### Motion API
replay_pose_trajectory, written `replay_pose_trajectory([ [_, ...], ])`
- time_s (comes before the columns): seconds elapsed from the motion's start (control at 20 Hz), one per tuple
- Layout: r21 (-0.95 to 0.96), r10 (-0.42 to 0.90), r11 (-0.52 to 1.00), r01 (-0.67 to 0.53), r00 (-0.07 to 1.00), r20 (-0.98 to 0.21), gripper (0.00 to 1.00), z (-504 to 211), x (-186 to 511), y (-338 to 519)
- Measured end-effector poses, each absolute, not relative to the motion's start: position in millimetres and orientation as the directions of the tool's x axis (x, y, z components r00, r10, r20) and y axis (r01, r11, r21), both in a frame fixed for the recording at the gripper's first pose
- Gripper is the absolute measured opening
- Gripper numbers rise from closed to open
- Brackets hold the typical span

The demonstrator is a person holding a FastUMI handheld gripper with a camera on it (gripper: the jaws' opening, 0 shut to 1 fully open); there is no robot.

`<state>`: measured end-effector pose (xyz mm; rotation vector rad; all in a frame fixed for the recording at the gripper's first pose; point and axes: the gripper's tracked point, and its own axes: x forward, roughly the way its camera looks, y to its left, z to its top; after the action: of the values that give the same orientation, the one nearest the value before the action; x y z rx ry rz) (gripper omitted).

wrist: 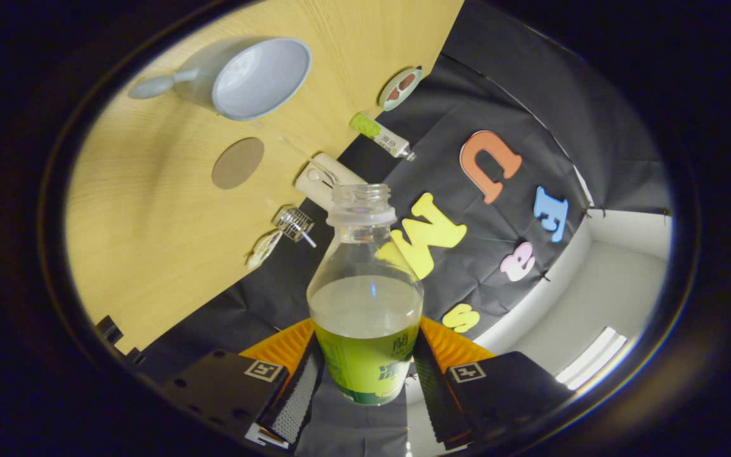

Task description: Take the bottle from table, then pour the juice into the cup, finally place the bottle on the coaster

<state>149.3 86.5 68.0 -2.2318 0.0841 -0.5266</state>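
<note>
My gripper (365,371) is shut on a clear, uncapped bottle (364,285) with a green label, both fingers pressing its lower body. The bottle is about half full of pale juice, and its open mouth points away from me. The whole view is rolled, so the wooden table (150,228) stands tilted beyond the bottle. On it, well past the bottle's mouth, sits a pale blue cup (257,76) with a handle, its inside looking bare. A round brown coaster (237,163) lies flat on the table between the cup and the bottle.
Along the table's far edge lie a white container (324,181), a small green-and-white tube (381,135), a round dish (400,88), a small metal wire piece (294,223) and a pale flat item (263,249). The black cloth wall hangs behind them.
</note>
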Motion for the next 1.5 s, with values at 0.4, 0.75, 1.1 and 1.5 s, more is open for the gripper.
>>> replay_pose_trajectory([
  [0.4,-0.629,-0.131,-0.755,0.187,0.896,0.424,0.80,87.4,144.6,115.0],
  [0.75,-0.593,-0.078,-0.780,0.200,0.909,0.410,0.80,81.2,141.9,132.5],
  [1.1,-0.694,-0.145,-0.692,0.198,0.904,0.402,0.80,73.9,145.9,109.4],
  [1.5,-0.969,-0.279,-0.124,0.216,0.929,0.243,0.81,39.5,160.3,66.9],
])
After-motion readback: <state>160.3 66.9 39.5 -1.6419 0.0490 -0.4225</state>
